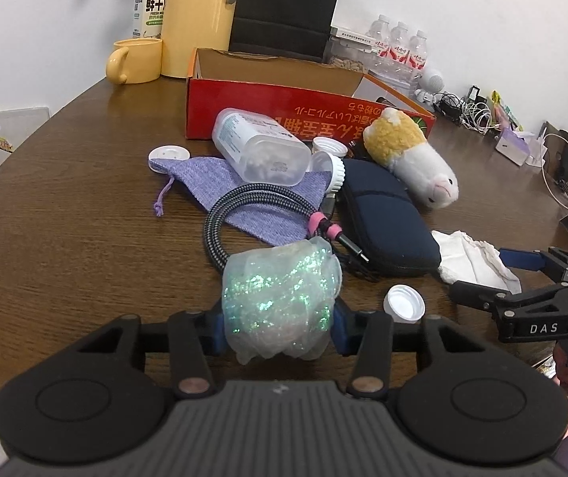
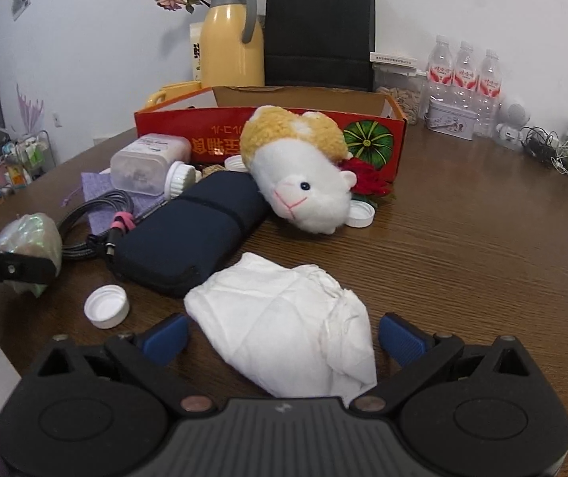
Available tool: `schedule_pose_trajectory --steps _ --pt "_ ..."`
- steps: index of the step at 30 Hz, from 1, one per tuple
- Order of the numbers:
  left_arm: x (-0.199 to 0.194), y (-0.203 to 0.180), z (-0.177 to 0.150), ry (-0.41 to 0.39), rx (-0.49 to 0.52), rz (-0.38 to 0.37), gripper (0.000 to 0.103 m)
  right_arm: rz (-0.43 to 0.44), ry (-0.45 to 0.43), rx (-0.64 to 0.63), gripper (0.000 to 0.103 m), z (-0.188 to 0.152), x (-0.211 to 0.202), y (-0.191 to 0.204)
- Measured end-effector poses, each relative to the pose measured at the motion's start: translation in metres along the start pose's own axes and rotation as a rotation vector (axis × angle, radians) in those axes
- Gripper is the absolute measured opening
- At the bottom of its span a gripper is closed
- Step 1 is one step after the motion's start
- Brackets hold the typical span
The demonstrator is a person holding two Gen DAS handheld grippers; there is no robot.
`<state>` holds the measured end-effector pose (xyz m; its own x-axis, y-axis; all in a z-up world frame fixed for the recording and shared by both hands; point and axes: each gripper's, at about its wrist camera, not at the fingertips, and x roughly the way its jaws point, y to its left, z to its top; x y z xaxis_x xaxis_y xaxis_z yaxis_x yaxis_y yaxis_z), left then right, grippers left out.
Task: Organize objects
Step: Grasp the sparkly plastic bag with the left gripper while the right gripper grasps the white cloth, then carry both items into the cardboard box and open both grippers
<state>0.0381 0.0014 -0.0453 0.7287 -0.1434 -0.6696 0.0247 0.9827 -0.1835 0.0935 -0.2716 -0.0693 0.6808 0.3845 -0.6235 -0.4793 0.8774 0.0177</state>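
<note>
I note a crumpled iridescent plastic wad (image 1: 280,298) clamped upright between blue pads, seemingly off the table; a crumpled white tissue (image 2: 284,318) lies flat beside the navy pouch (image 2: 188,238).

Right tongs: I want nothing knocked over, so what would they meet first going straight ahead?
The crumpled white tissue, already lying between the open right tongs. Beyond it, probably the dark blue pouch, though depth is unclear.

Dark wood table (image 2: 462,246): red box (image 2: 204,131), navy pouch (image 2: 188,234), tissue (image 2: 284,318), white cap (image 2: 107,306).
</note>
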Motion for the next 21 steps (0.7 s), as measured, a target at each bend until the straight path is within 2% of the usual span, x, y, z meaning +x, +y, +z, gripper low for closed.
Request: schedule_pose_trajectory --steps 2,4,6,8,13,16,21 --pt "0.000 0.000 0.000 -0.002 0.001 -0.002 0.048 0.000 -0.016 0.003 0.084 -0.001 -0.003 0.000" --pt "0.000 0.000 0.000 -0.003 0.001 -0.004 0.048 0.012 -0.018 0.013 0.078 -0.001 -0.008 -0.001" --pt "0.000 0.000 0.000 -0.003 0.001 -0.002 0.048 0.026 -0.024 0.024 0.066 -0.001 -0.012 -0.002" --pt "-0.002 0.001 0.001 -0.010 0.000 -0.004 0.048 0.037 -0.036 0.030 0.059 -0.001 -0.018 -0.001" --pt "-0.014 0.001 0.005 -0.056 0.009 -0.009 0.048 0.021 -0.074 0.027 0.059 0.006 -0.029 0.001" --pt "-0.022 0.000 0.016 -0.113 0.033 -0.003 0.048 0.016 -0.112 0.011 0.059 0.017 -0.036 0.001" --pt "-0.027 0.001 0.049 -0.221 0.030 0.012 0.048 0.003 -0.198 -0.023 0.059 0.057 -0.035 -0.002"
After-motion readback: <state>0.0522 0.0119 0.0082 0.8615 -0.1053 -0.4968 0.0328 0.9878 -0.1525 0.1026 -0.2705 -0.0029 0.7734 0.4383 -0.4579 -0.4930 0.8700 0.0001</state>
